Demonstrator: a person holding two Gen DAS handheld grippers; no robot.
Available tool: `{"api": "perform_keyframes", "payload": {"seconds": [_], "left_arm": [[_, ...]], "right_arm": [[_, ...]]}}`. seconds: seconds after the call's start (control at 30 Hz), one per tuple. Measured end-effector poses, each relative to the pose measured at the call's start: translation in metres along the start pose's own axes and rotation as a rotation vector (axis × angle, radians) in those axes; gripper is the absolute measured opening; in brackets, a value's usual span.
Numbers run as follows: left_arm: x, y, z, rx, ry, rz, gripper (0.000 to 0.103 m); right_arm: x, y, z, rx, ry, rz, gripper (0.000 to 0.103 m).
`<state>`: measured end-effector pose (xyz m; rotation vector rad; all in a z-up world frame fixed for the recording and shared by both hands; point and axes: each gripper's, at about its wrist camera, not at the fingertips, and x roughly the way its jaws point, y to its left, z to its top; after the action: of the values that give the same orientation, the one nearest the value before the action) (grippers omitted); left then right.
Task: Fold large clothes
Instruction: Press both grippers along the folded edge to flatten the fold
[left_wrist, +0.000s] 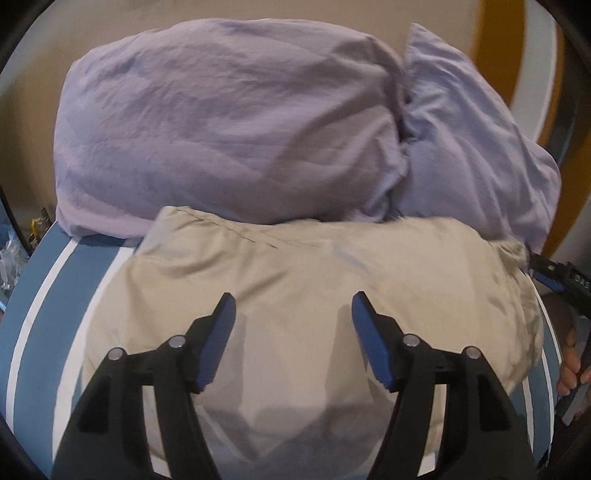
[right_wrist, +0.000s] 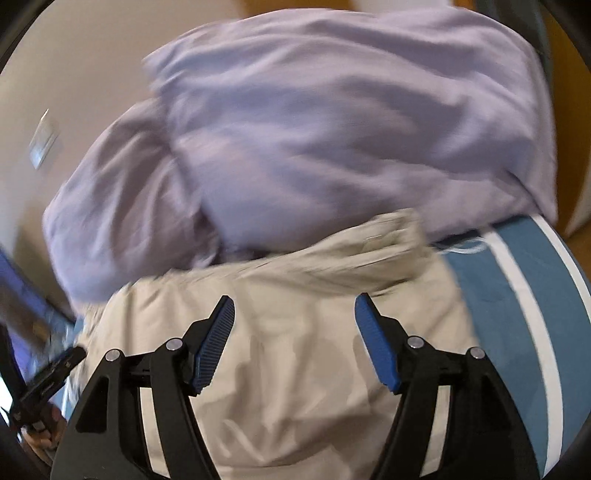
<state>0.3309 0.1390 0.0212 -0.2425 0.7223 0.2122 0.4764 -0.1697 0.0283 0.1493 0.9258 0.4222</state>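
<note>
I have the beige garment (left_wrist: 303, 295) lying folded on the blue-and-white striped bed cover (left_wrist: 55, 295), filling the 6 o'clock half of both wrist views. Its far edge tucks against the lilac pillows (left_wrist: 229, 129), which sit at 12 o'clock; I cannot tell whether the cloth runs under them or only touches them.

My left hand-held gripper (left_wrist: 293, 314) is released, its blue pads spread wide with nothing between them, hovering over the middle of the garment. My right hand-held gripper (right_wrist: 294, 314) is likewise released and empty, above the same cloth, with bare striped cover at 3 o'clock of it. In the left view the right tool shows at the 3 o'clock edge, close beside the garment's corner.

What worries me:
- The right view is blurred, so I judge that hand is moving; closing now could pinch a stray wrinkle rather than an edge.
- Both pairs of pads sit over mid-cloth, not a hem. Gripping there would likely take only the top layer and pull the fold apart.
- Lifting the far edge may drag a pillow along if the cloth is trapped.
- The two tools are near each other and could collide.
</note>
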Motion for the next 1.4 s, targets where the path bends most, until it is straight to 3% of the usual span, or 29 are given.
{"api": "perform_keyframes", "payload": {"seconds": [0.17,0.37,0.43,0.57,1.1,1.4], "left_arm": [[-0.008,-0.023,-0.007,0.047,-0.036,-0.002,0.071],[-0.007,-0.049,-0.012,0.072,-0.078,-0.024,0.071],[-0.005,-0.058,-0.013,0.090,-0.090,-0.023,0.072],[0.017,-0.068,-0.016,0.134,-0.101,0.052,0.072],[0.100,-0.039,0.006,0.051,-0.022,0.141,0.073],[0.125,-0.038,0.012,0.030,0.003,0.158,0.074]], "right_arm": [[0.014,0.055,-0.023,-0.170,-0.005,0.012,0.069],[0.029,0.081,-0.036,-0.258,-0.013,-0.012,0.069],[0.037,0.079,-0.038,-0.256,-0.003,-0.030,0.069],[0.060,0.073,-0.041,-0.235,0.021,-0.074,0.069],[0.124,0.074,-0.032,-0.188,0.050,-0.167,0.069],[0.140,0.074,-0.032,-0.177,0.048,-0.203,0.070]]}}
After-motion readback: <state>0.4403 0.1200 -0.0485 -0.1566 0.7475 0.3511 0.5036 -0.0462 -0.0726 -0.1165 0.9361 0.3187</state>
